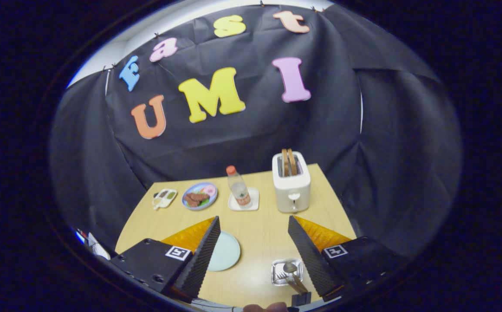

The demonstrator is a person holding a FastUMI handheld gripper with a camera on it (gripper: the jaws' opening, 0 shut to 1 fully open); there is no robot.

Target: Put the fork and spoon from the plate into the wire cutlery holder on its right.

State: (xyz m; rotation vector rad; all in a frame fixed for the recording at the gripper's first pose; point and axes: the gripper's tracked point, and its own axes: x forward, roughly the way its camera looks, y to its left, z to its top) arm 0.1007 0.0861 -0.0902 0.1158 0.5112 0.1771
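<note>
A staged booth, not a real kitchen: black cloth walls (242, 143) close in a small wooden table (259, 229), with a toaster (291, 184), bottle (238, 187) and food plate (199, 196) along the tabletop's far edge.

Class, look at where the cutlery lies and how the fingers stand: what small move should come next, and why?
Probably just lift the gripper away. The fork and spoon appear to lie in the wire holder, the pale plate looks bare, and the fingers stand open, holding nothing.
</note>
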